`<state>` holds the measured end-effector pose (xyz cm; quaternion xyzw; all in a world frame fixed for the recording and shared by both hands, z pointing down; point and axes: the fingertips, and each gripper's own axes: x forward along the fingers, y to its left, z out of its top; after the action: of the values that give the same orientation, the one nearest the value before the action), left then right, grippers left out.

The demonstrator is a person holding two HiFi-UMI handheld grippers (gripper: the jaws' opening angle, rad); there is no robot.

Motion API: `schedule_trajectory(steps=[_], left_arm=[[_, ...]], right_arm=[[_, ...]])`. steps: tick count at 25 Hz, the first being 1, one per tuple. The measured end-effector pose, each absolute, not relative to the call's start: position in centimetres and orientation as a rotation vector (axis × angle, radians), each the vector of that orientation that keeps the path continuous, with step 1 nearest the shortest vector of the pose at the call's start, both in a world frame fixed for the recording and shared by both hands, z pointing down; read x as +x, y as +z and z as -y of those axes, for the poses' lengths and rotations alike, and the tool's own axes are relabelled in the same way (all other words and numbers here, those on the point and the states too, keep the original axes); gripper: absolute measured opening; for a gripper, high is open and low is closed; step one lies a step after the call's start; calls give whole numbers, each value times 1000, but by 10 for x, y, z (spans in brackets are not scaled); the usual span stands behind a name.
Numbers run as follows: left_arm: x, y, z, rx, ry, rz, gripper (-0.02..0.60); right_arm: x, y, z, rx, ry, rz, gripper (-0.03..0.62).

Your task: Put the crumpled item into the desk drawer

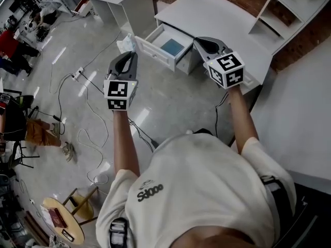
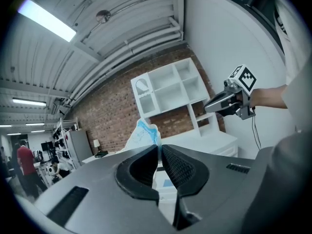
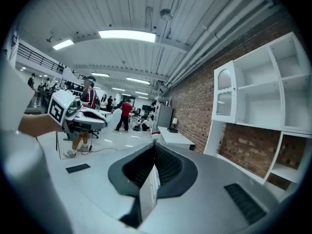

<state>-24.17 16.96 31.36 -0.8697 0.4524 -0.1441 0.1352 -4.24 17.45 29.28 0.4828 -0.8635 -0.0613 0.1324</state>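
Head view: left gripper point(image 1: 132, 55) pinches the crumpled item point(image 1: 125, 44) at nine o'clock from the open drawer point(image 1: 154, 51); right gripper point(image 1: 197, 40) is closed, empty.

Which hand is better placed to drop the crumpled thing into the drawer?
Left. The left hand-held gripper is shut on the crumpled item, just beside the open drawer. The right hand-held gripper is near, but carries no crumpled item.
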Motion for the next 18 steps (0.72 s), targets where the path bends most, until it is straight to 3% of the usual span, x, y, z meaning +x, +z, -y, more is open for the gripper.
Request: schedule_trajectory(steps=[18], left_arm=[[-244, 318, -156, -2532, -411, -1273, 41]], right_arm=[[-43, 312, -163, 1363, -177, 2472, 5]])
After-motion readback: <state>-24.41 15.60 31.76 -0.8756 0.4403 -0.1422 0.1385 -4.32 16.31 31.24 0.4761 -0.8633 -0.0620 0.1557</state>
